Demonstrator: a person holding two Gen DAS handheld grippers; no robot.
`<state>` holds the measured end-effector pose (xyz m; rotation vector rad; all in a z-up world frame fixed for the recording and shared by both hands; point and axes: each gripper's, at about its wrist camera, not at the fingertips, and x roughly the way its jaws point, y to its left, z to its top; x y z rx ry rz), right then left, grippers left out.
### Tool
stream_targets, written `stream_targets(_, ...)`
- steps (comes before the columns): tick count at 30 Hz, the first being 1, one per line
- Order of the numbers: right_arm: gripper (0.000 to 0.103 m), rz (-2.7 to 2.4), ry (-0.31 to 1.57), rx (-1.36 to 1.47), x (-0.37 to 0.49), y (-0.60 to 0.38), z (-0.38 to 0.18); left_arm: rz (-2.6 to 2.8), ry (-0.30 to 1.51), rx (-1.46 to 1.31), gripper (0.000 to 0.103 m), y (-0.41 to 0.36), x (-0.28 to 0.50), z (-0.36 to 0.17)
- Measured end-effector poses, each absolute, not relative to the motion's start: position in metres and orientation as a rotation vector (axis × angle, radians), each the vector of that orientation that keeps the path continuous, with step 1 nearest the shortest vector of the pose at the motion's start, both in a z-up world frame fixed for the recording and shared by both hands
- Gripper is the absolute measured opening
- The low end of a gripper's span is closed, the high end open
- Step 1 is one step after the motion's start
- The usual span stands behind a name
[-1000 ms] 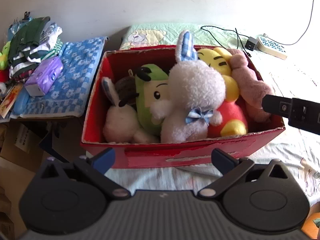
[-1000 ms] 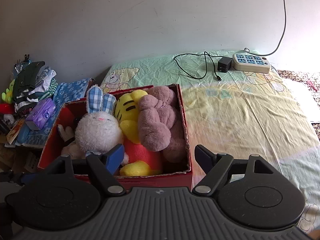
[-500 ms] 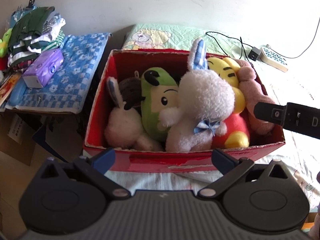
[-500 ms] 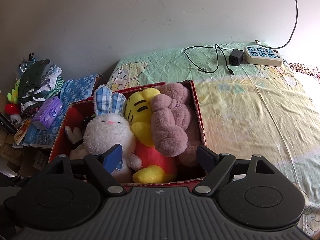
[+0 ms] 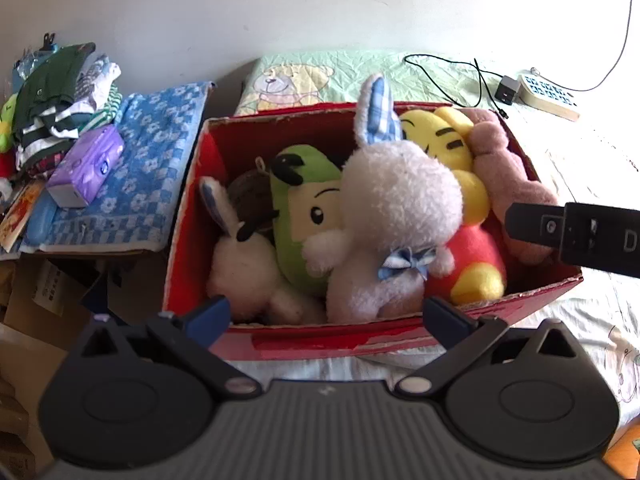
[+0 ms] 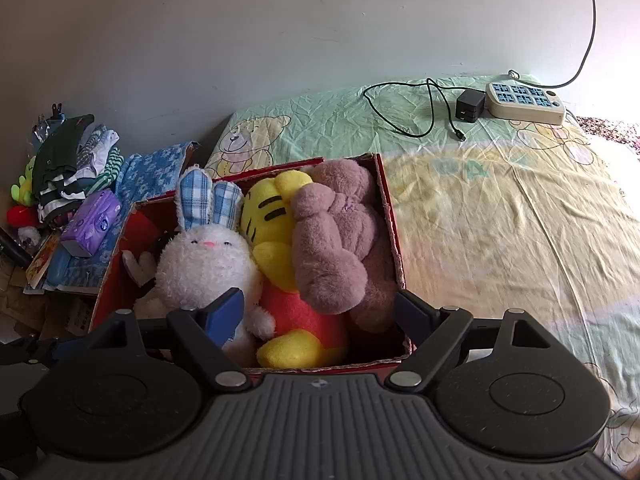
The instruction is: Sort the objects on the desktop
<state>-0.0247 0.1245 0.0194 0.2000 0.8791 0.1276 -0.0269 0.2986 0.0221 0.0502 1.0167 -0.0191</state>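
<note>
Both cameras have edged closer to the box [image 5: 384,340]; the right gripper [image 6: 320,312] jaws have just been opening, nothing between them. Left gripper [image 5: 326,316] jaws also gape empty. Nearest the box's front wall, the rabbit [image 6: 204,264] looks light and squashy, so pinch its plump body.

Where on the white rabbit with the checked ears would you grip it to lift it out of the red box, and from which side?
Grip the white rabbit by its upright checked ears, coming straight down from above. They stand clear above the red box rim, thin enough for open fingers, while its body is wedged against the yellow tiger.
</note>
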Motion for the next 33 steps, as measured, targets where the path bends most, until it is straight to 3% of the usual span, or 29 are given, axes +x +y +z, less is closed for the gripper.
stream_targets(33, 0.084, 0.177, 0.909, 0.172, -0.02, 0.142, 0.017, 0.051, 1.071, 0.03, 0.102, 0.317, -0.017, 0.021)
